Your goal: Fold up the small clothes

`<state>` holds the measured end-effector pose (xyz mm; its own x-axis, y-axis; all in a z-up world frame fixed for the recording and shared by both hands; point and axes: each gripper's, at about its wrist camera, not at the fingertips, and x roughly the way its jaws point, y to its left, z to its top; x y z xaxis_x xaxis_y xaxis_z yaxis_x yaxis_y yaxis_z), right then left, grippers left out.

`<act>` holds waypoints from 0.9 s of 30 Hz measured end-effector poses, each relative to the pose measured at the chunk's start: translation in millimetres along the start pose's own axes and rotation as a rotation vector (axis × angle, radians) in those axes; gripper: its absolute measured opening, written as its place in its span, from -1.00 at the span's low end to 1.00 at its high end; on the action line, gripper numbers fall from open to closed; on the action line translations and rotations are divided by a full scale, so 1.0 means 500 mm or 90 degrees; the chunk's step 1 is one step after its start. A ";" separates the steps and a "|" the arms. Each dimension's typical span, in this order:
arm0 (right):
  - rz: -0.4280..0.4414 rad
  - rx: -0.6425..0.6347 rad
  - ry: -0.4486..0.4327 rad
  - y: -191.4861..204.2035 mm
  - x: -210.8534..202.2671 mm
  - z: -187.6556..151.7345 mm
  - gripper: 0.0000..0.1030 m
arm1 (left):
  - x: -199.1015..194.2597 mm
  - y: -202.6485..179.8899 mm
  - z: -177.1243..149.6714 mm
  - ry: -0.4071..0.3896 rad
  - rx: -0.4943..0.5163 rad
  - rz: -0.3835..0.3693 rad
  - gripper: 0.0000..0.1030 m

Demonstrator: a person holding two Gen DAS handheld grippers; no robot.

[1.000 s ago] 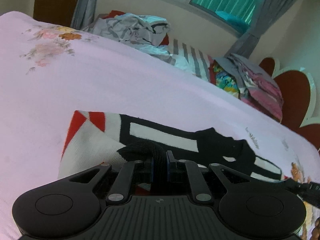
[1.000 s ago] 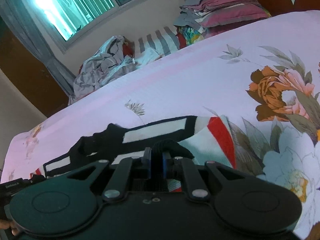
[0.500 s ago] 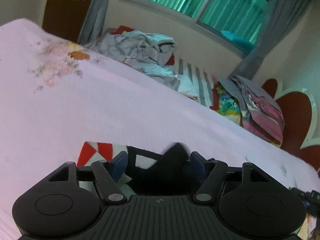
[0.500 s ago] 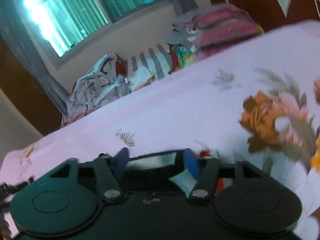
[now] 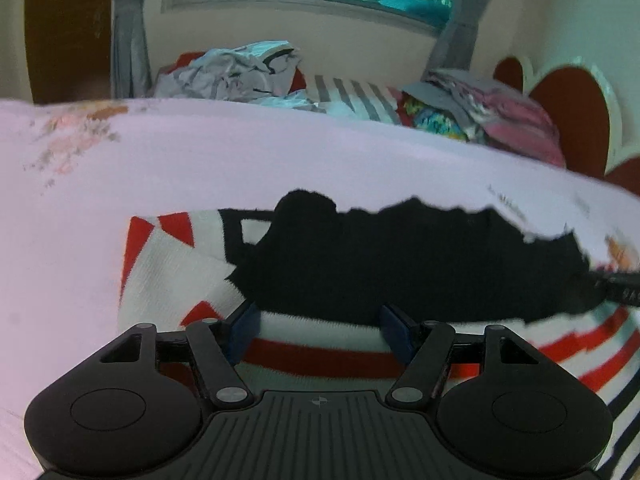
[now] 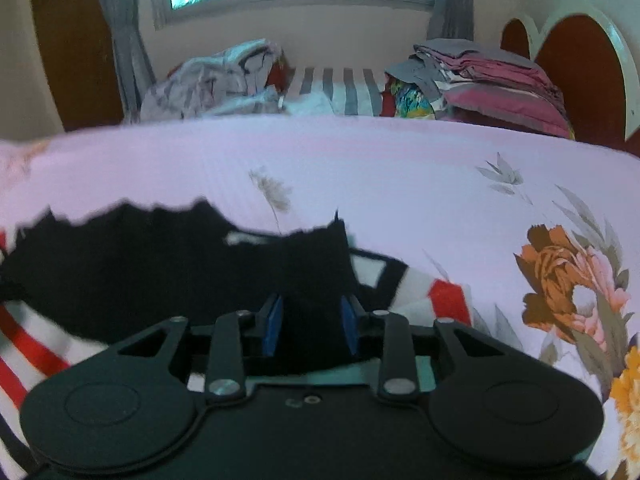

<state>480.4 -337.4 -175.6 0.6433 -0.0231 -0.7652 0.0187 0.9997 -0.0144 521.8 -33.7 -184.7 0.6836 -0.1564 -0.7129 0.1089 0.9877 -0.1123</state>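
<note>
A small knit garment (image 5: 400, 264), black, white and red striped, lies on the pink bedsheet (image 5: 240, 160) with its black upper part folded over the striped part. My left gripper (image 5: 322, 330) is open just above the garment's near edge, holding nothing. My right gripper (image 6: 310, 326) is open over the garment's (image 6: 140, 268) right side, with black fabric lying between its blue pads (image 6: 272, 328). The right gripper's tip (image 5: 616, 284) shows at the right edge of the left wrist view.
At the far side of the bed lie a crumpled grey sheet (image 5: 240, 68), a striped pillow (image 5: 356, 96) and a stack of folded pink and grey linen (image 6: 492, 76). A red headboard (image 6: 580, 64) stands at the right. The sheet has large flower prints (image 6: 568, 284).
Both grippers were shut on the garment's black edge one second ago. They have opened and let it go, and the black part now lies folded over the stripes.
</note>
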 end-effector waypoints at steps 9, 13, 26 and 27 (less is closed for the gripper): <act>-0.001 -0.025 0.004 0.006 -0.041 -0.041 -0.41 | -0.034 0.008 -0.032 0.005 0.019 -0.003 0.31; 0.027 0.008 -0.019 0.009 -0.082 -0.021 -0.33 | -0.057 0.005 -0.016 0.001 -0.008 -0.003 0.31; 0.042 -0.070 0.014 0.103 -0.108 -0.085 -0.28 | -0.077 -0.027 -0.060 0.030 0.018 0.001 0.31; 0.040 -0.073 0.014 0.103 -0.111 -0.095 -0.28 | -0.081 -0.021 -0.068 0.027 0.017 0.001 0.31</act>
<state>409.1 -284.2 -164.2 0.6232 0.0381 -0.7811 -0.1095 0.9932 -0.0389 468.4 -37.8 -178.3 0.6523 -0.1536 -0.7423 0.1272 0.9875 -0.0926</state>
